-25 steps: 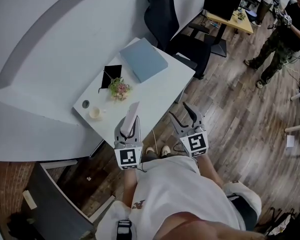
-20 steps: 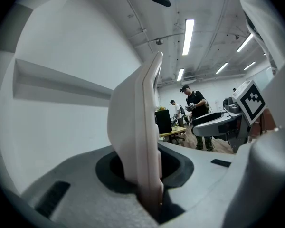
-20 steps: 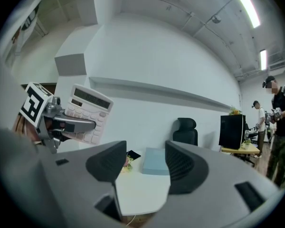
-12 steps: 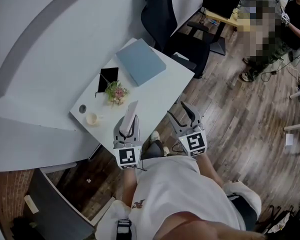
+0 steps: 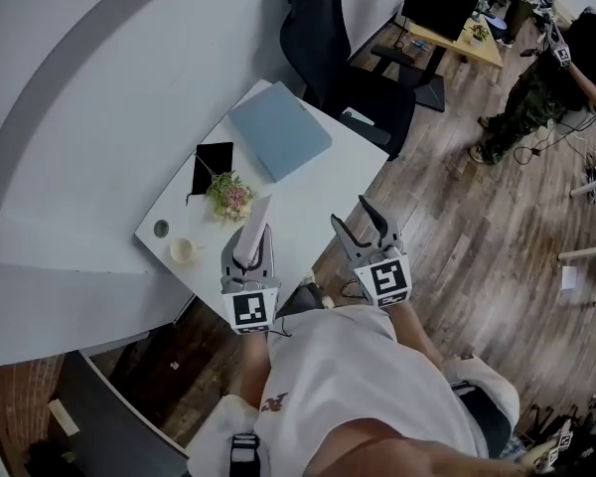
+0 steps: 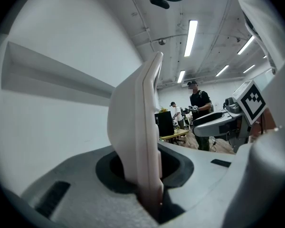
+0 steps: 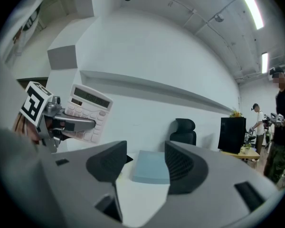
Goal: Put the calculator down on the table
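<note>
Head view: one calculator (image 5: 255, 225) in left gripper (image 5: 247, 256), right gripper (image 5: 352, 215) empty, one table (image 5: 318, 185).

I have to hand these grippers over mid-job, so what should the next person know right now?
Left gripper: shut on the calculator, which stands on edge between the jaws, in the air at the table's near edge.
Right gripper: open, empty, held alongside.
On the table: a blue folder, flowers and a cup; the near right part is bare.
Done: calculator in hand at the table.
Left: lay it on the bare part and let go.
</note>
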The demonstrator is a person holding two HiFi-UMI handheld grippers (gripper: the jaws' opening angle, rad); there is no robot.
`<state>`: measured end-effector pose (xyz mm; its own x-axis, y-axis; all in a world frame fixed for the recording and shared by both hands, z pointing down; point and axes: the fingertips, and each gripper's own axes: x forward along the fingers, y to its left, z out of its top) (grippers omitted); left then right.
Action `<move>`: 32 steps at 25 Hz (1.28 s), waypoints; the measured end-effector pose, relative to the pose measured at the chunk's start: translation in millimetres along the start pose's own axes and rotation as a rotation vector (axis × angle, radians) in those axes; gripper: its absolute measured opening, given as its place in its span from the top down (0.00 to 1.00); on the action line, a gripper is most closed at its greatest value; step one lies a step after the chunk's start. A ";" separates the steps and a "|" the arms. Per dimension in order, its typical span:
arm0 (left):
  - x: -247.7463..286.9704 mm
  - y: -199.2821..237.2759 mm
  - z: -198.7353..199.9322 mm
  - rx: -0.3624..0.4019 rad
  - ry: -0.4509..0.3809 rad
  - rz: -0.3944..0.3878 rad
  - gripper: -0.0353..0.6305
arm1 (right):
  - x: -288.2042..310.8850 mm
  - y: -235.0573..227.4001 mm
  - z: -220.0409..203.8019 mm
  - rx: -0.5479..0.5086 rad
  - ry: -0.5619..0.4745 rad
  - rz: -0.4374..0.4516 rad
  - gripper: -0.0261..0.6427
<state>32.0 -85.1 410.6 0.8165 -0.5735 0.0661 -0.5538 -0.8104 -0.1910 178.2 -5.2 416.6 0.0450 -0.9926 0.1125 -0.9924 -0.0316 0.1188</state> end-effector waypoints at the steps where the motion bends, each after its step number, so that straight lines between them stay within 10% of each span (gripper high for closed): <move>1: 3.5 4.2 1.4 0.005 -0.008 -0.002 0.82 | 5.0 -0.8 2.5 -0.004 -0.005 -0.004 0.58; 19: 46.3 62.9 -11.9 -0.078 -0.039 -0.027 0.81 | 83.8 2.9 20.2 -0.085 0.038 -0.017 0.58; 32: 68.5 76.9 -17.7 -0.084 0.010 0.132 0.81 | 136.3 -10.5 18.7 -0.082 -0.010 0.152 0.59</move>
<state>42.5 -188.9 417.8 0.7345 -0.6763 0.0559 -0.6680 -0.7351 -0.1157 192.6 -142.3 412.2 -0.1062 -0.9864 0.1257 -0.9750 0.1281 0.1816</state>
